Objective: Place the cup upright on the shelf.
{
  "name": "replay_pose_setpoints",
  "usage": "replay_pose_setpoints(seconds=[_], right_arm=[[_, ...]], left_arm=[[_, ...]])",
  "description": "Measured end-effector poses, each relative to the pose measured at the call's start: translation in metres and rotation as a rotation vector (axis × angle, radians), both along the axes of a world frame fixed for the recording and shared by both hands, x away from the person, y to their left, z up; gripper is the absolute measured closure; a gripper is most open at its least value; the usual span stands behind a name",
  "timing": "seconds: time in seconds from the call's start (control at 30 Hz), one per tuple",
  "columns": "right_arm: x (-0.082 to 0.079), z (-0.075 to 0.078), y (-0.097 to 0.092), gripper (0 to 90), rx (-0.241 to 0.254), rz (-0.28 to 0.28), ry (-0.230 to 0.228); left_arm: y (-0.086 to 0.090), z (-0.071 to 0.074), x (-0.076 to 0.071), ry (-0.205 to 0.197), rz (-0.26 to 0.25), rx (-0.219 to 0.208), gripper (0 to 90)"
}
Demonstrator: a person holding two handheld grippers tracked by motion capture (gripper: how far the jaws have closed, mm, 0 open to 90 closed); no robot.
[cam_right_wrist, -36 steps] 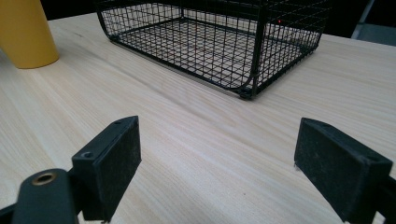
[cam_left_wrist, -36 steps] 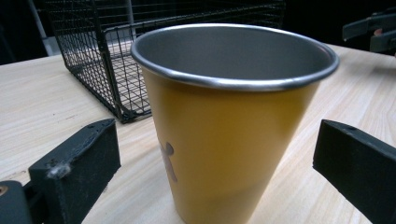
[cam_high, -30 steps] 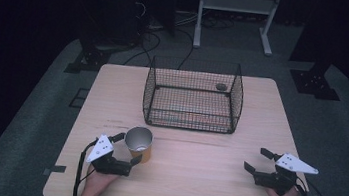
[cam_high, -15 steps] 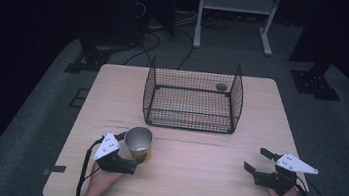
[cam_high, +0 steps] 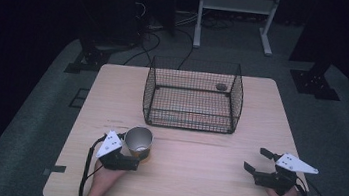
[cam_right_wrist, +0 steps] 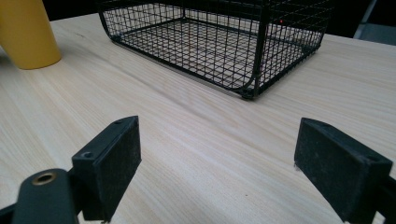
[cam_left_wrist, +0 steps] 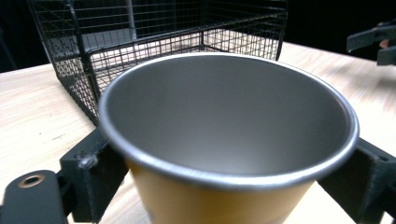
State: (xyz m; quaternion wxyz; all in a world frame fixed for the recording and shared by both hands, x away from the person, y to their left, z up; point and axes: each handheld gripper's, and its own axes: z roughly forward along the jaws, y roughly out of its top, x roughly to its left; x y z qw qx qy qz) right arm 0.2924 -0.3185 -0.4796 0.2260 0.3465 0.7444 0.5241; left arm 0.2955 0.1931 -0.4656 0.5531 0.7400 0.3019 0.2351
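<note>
Near the front left corner of the table (cam_high: 186, 190), the left gripper (cam_high: 130, 160) has the cup (cam_high: 138, 143) squarely between its jaws, one black jaw pressed to each side of the yellow wall. A second ago the gripper sat a touch further left and the cup stood just ahead of it; now the hand has nudged in and the hold looks settled, so a lift seems the likely next step, probably toward the basket (cam_high: 193, 96) at the back middle. That cup in the left gripper view (cam_left_wrist: 229, 135): steel-grey inside, rolled metal rim, yellow outside, upright and empty, its foot apparently on the wood. Over by the front right corner, the right gripper (cam_high: 257, 161) hasn't budged, jaws spread wide over bare tabletop, holding nothing. From its own camera the cup (cam_right_wrist: 27, 32) shows far off, well apart from the basket (cam_right_wrist: 219, 42).
</note>
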Motion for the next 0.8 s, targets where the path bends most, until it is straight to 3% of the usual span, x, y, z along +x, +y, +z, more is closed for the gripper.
replay_pose_setpoints(seconds=[0.27, 0.5, 0.8], right_arm=[[0.0, 0.0, 0.0, 13.6, 0.0, 0.001, -0.002], [0.0, 0.0, 0.0, 13.6, 0.0, 0.001, -0.002], [0.0, 0.0, 0.0, 13.6, 0.0, 0.002, -0.003]], left_arm=[[-0.007, 0.005, 0.003, 0.01, 0.003, 0.041, 13.8], [-0.016, 0.016, 0.002, 0.009, -0.034, 0.027, 14.0], [-0.031, 0.041, 0.009, -0.008, -0.088, -0.003, 14.0]])
